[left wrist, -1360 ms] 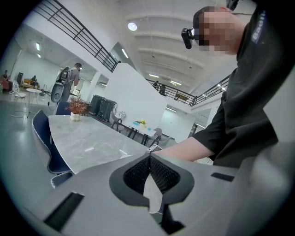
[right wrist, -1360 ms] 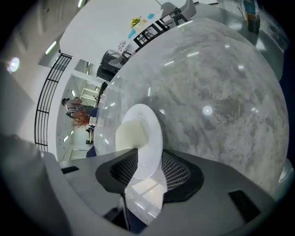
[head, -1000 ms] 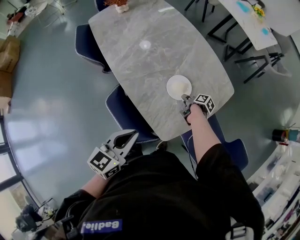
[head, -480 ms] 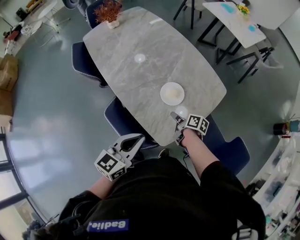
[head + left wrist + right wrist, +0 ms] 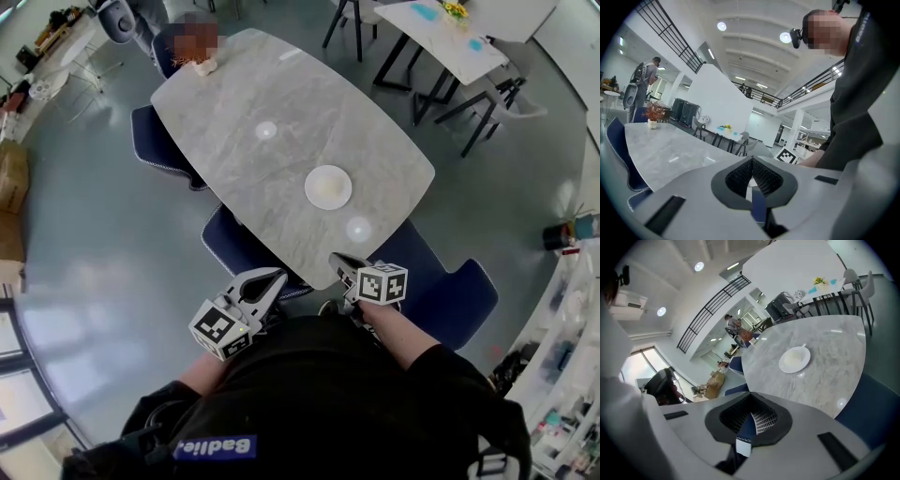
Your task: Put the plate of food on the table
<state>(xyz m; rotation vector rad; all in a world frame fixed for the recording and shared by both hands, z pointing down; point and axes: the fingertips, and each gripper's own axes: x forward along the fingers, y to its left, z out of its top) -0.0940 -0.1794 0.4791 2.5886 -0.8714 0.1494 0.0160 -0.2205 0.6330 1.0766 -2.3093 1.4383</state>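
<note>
A white plate [image 5: 328, 187] with pale food on it rests on the grey marble table [image 5: 272, 84], near its close end. The right gripper view shows the plate [image 5: 794, 359] well ahead on the table [image 5: 829, 376]. My right gripper [image 5: 336, 259] hovers just off the table's near edge, close to my body and apart from the plate. Its jaws are closing and meet with nothing between them [image 5: 751, 395]. My left gripper [image 5: 277, 275] is held low beside the table's edge over a chair, its jaws together and empty [image 5: 751, 160].
Blue chairs [image 5: 234, 246] [image 5: 445, 291] stand at the near side of the table and another [image 5: 150, 141] at its left. A white table [image 5: 450, 37] with black legs stands at the back right. Cardboard boxes [image 5: 11, 178] lie at the far left. A person [image 5: 647, 72] stands far off.
My right gripper has drawn back from the plate to the table's near edge and its jaws have closed. The plate stays on the table. The left gripper has barely moved.
</note>
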